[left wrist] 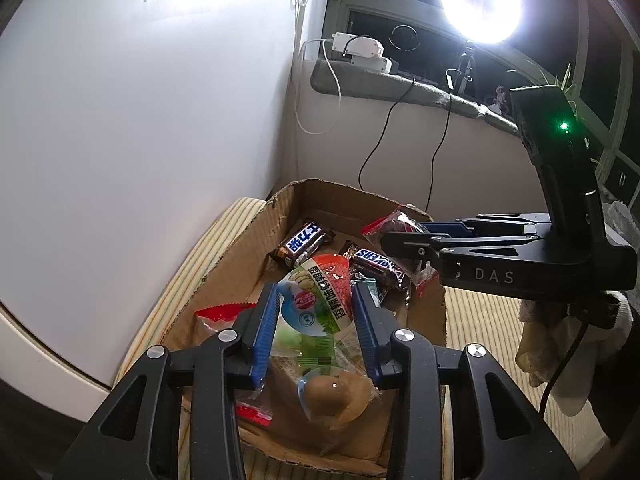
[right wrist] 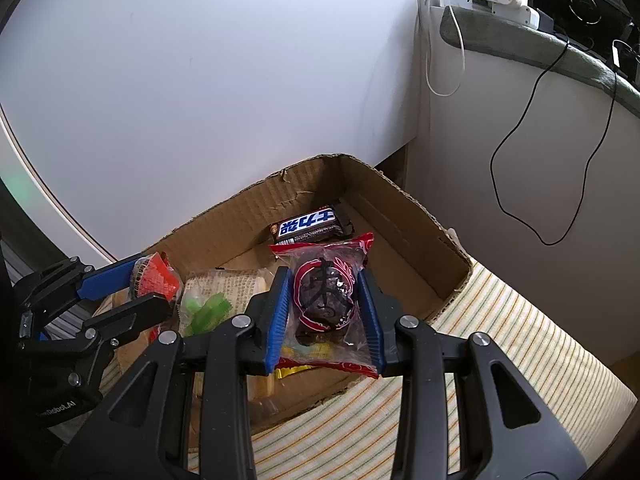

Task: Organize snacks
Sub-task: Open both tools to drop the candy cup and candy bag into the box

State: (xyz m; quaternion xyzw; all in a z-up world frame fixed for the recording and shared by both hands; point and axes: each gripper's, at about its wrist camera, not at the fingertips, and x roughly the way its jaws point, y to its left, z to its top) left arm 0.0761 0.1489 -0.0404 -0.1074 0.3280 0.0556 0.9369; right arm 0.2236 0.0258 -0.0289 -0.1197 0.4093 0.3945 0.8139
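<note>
Both tools carry snacks above the torn brown cardboard box [right wrist: 420,216]: my right tool [right wrist: 326,316] clamps a clear red-printed packet of dark candy [right wrist: 326,292], my left tool [left wrist: 316,320] a green-and-red pouch [left wrist: 316,300]. I lower each well inside the box walls before letting go.

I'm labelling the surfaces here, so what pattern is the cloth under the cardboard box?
Cream cloth with thin stripes, greenish and orange; right wrist view shows it best.
</note>
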